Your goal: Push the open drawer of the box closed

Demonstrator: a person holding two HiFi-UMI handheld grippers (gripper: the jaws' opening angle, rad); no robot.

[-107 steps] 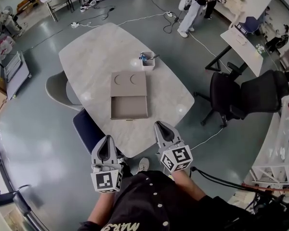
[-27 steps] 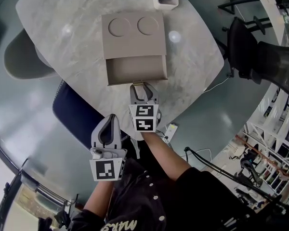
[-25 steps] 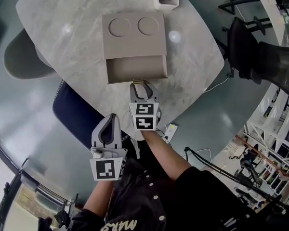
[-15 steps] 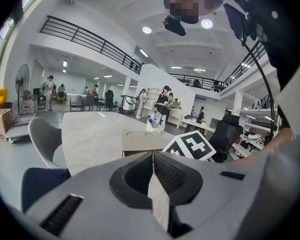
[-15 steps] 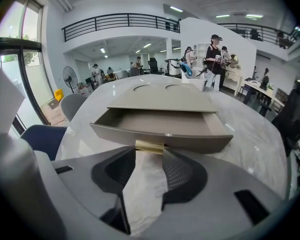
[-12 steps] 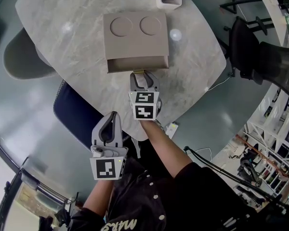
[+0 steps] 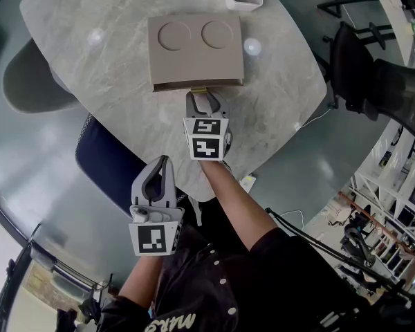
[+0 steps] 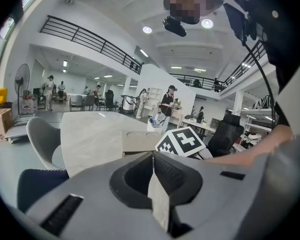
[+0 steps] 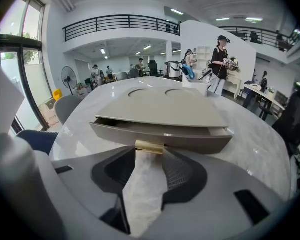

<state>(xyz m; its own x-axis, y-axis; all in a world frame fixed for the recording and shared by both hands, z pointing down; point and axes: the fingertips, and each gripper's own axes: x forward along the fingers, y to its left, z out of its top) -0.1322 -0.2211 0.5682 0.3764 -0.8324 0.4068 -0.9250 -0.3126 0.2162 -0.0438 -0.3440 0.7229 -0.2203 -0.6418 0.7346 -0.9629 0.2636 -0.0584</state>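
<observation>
A flat, tan box (image 7: 196,54) lies level on a pale marble table (image 7: 90,68), roughly at its middle. It is nearly square, with its edges running almost straight left to right. Two shallow round recesses (image 7: 171,36) sit side by side in its top, toward the far edge. The drawer (image 9: 180,140) is in the near side and is almost closed: only a thin strip sticks out under the top, with a narrow dark gap above its front. A small gold handle (image 9: 149,146) sits at the middle of the drawer front.
</observation>
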